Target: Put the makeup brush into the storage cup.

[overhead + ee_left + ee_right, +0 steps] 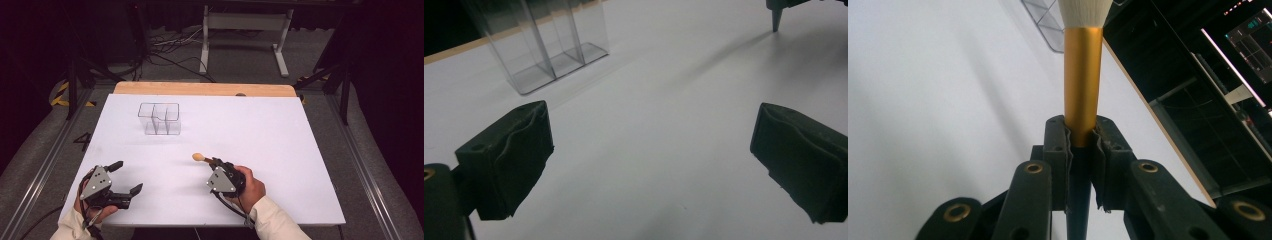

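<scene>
White worktop (280, 150): a large board that spans the middle of the high view, with a strip of bare wood along its far edge.

Clear organiser (159, 119): a see-through plastic box split into upright compartments, standing on the worktop in the upper left part of the board in the high view, well apart from both grippers. In the left gripper view it stands at the upper left (541, 42), and its compartments look empty.

Left gripper (125, 178): at the lower left of the high view, held in a hand at the near edge of the worktop, with a grey three-cornered plate on top. Its jaws stand wide apart with nothing between them. In the left gripper view (651, 160) bare worktop lies between the two black pads.

Right gripper (214, 162): at the lower middle of the high view, held in a hand with a light sleeve. Its jaws are clamped on a brush, as the right gripper view (1081, 142) shows from close by.

Brush (202, 158): held low over the worktop, its pale head pointing to the upper left of the high view. In the right gripper view its gold collar (1082, 80) rises from between the pads, with white bristles at the top edge of the frame.
</scene>
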Demonstrator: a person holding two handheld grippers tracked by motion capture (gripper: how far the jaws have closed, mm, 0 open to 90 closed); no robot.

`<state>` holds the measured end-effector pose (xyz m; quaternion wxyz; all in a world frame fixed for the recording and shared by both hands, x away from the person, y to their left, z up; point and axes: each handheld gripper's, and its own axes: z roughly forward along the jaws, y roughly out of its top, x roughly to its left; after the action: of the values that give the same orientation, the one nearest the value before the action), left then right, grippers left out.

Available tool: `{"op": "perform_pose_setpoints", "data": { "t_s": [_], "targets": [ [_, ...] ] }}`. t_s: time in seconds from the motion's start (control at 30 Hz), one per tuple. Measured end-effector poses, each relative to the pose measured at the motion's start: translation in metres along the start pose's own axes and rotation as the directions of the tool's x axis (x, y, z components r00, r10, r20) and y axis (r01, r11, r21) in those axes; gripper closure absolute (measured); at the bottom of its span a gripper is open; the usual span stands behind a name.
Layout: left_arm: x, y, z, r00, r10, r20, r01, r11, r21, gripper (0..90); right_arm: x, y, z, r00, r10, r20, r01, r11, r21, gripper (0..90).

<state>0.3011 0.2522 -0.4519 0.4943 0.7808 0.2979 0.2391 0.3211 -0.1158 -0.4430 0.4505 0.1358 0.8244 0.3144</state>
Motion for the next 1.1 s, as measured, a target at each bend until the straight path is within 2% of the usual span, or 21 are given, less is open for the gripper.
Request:
{"op": "perform_pose_setpoints", "data": {
  "t_s": [0.03,0.07,0.1,0.13,0.17,0.2,0.27,0.3,0.4,0.43,0.47,0.57,0.6,0.67,0.7,0.77,0.8,0.97,1.0,1.07,1.1],
  "targets": [
    [0.001,0.000,-0.004,0.9997,-0.016,-0.020,0.015,0.9994,-0.030,4.2,-0.002,0.000,0.000,0.9997,0.024,-0.011,-0.024,1.000,-0.008,78.8],
    [0.001,0.000,-0.004,0.9997,-0.016,-0.020,0.015,0.9994,-0.030,4.2,-0.005,-0.001,-0.001,0.9986,0.048,-0.019,-0.049,0.999,-0.015,78.8],
    [0.003,0.001,-0.006,0.9989,-0.037,-0.028,0.035,0.9970,-0.069,4.2,-0.010,-0.001,-0.001,0.9955,0.088,-0.035,-0.090,0.996,-0.031,78.9],
    [0.003,0.001,-0.006,0.9989,-0.037,-0.028,0.035,0.9970,-0.069,4.2,-0.010,-0.001,-0.001,0.9955,0.088,-0.035,-0.090,0.996,-0.031,78.9],
    [0.006,0.001,-0.003,0.9990,-0.037,-0.026,0.035,0.9966,-0.075,4.0,-0.017,-0.002,-0.002,0.9855,0.157,-0.065,-0.160,0.986,-0.051,78.8],
    [0.006,0.001,-0.003,0.9990,-0.037,-0.026,0.035,0.9966,-0.075,3.8,-0.017,-0.002,-0.002,0.9855,0.157,-0.065,-0.160,0.986,-0.051,78.8],
    [0.008,0.000,-0.002,0.9988,-0.041,-0.025,0.039,0.9969,-0.069,3.8,-0.024,-0.004,-0.002,0.9715,0.219,-0.090,-0.226,0.972,-0.069,78.8],
    [0.008,0.000,-0.002,0.9988,-0.044,-0.023,0.042,0.9967,-0.069,3.7,-0.031,-0.005,-0.001,0.9540,0.274,-0.121,-0.286,0.954,-0.088,78.8],
    [0.009,-0.001,-0.002,0.9984,-0.051,-0.024,0.049,0.9955,-0.081,3.8,-0.039,-0.005,-0.001,0.9317,0.327,-0.157,-0.346,0.931,-0.114,78.8],
    [0.008,0.000,-0.002,0.9981,-0.056,-0.026,0.054,0.9951,-0.084,3.8,-0.039,-0.005,-0.001,0.9317,0.327,-0.157,-0.346,0.931,-0.114,78.8],
    [0.008,0.000,-0.003,0.9981,-0.058,-0.022,0.056,0.9947,-0.085,3.9,-0.041,-0.005,-0.001,0.9232,0.345,-0.170,-0.367,0.922,-0.122,78.8],
    [0.006,0.001,-0.002,0.9988,-0.047,-0.010,0.046,0.9947,-0.091,3.9,-0.051,-0.004,0.003,0.8807,0.420,-0.220,-0.455,0.878,-0.149,78.8],
    [0.006,0.001,-0.002,0.9989,-0.046,-0.006,0.046,0.9947,-0.092,3.9,-0.054,-0.004,0.005,0.8702,0.437,-0.228,-0.475,0.867,-0.153,78.8],
    [0.006,0.000,-0.002,0.9990,-0.045,0.005,0.045,0.9948,-0.091,3.8,-0.060,-0.004,0.009,0.8404,0.478,-0.256,-0.526,0.833,-0.173,78.8],
    [0.007,0.000,-0.003,0.9989,-0.047,0.003,0.047,0.9946,-0.093,3.7,-0.063,-0.003,0.011,0.8319,0.491,-0.258,-0.541,0.823,-0.176,78.8],
    [0.008,-0.001,-0.003,0.9983,-0.058,0.003,0.058,0.9933,-0.100,3.7,-0.071,0.000,0.015,0.8066,0.521,-0.279,-0.579,0.792,-0.194,78.8],
    [0.008,0.000,-0.004,0.9985,-0.054,0.000,0.054,0.9934,-0.101,3.7,-0.074,0.002,0.017,0.7980,0.532,-0.284,-0.591,0.783,-0.196,78.8],
    [0.007,0.001,-0.004,0.9990,-0.045,0.004,0.045,0.9928,-0.111,3.7,-0.087,0.017,0.024,0.7835,0.547,-0.295,-0.613,0.756,-0.227,78.7],
    [0.007,0.001,-0.003,0.9989,-0.047,0.001,0.047,0.9931,-0.107,3.7,-0.090,0.021,0.025,0.7795,0.551,-0.297,-0.620,0.747,-0.239,78.8],
    [0.006,0.001,-0.002,0.9991,-0.043,-0.002,0.043,0.9933,-0.107,3.8,-0.094,0.027,0.028,0.7797,0.551,-0.297,-0.620,0.744,-0.247,78.8],
    [0.006,0.002,-0.001,0.9991,-0.042,-0.004,0.041,0.9939,-0.103,4.1,-0.097,0.030,0.030,0.7746,0.556,-0.302,-0.627,0.738,-0.251,78.8]
  ]
}}
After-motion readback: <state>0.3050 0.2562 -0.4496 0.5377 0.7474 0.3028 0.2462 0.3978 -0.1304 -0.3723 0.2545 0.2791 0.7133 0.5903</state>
